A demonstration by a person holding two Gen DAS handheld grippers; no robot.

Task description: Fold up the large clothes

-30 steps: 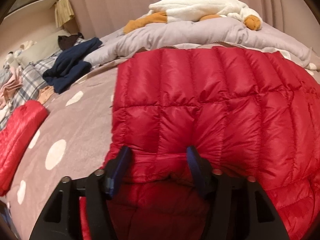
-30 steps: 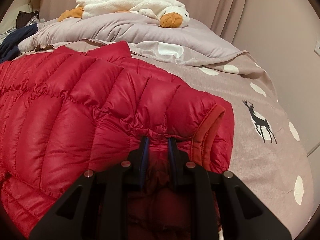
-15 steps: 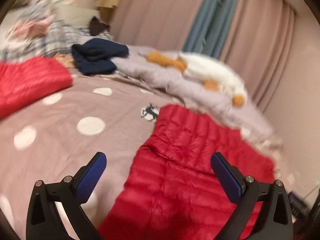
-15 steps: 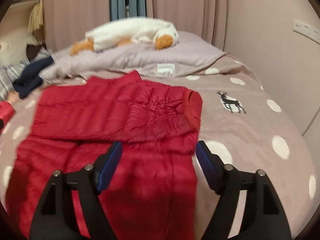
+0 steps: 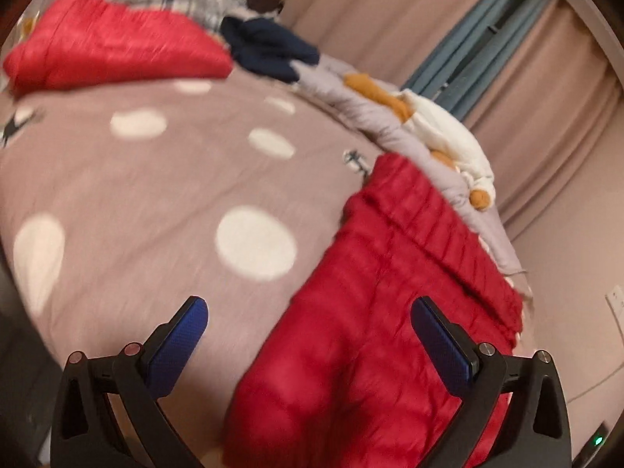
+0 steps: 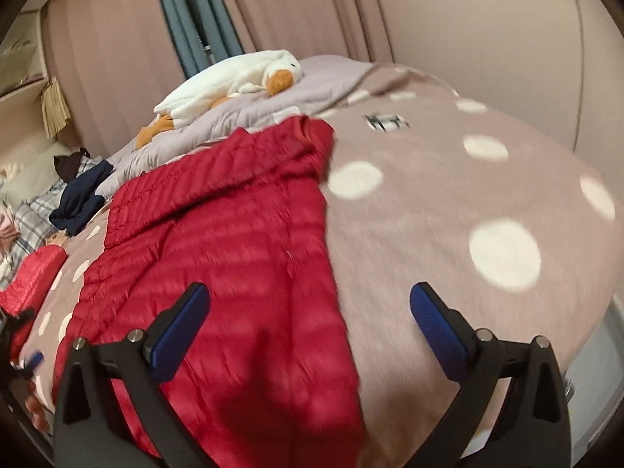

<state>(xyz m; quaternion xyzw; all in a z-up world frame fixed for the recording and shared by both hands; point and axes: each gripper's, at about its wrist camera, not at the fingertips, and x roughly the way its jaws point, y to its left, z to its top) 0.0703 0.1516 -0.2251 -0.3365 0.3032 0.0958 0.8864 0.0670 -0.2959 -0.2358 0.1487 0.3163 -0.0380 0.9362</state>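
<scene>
A red puffer jacket [image 5: 374, 312] lies spread on the bed, its far end folded over towards the pillows; it also shows in the right wrist view [image 6: 241, 257]. My left gripper [image 5: 308, 331] is open and empty, held above the jacket's left edge. My right gripper [image 6: 310, 319] is open and empty, held above the jacket's right edge. Neither gripper touches the jacket. Both views are motion-blurred.
The bed has a mauve cover with white dots [image 5: 156, 202]. A second red jacket [image 5: 109, 50] lies folded at the far left. A navy garment [image 5: 269, 50], plaid clothes [image 6: 31, 218] and a white plush goose [image 6: 234, 82] on a grey duvet lie at the head. Curtains [image 6: 273, 4] hang behind.
Both grippers let go of the jacket, opened wide and pulled back and up from it. The left view swung left, the right view swung right.
</scene>
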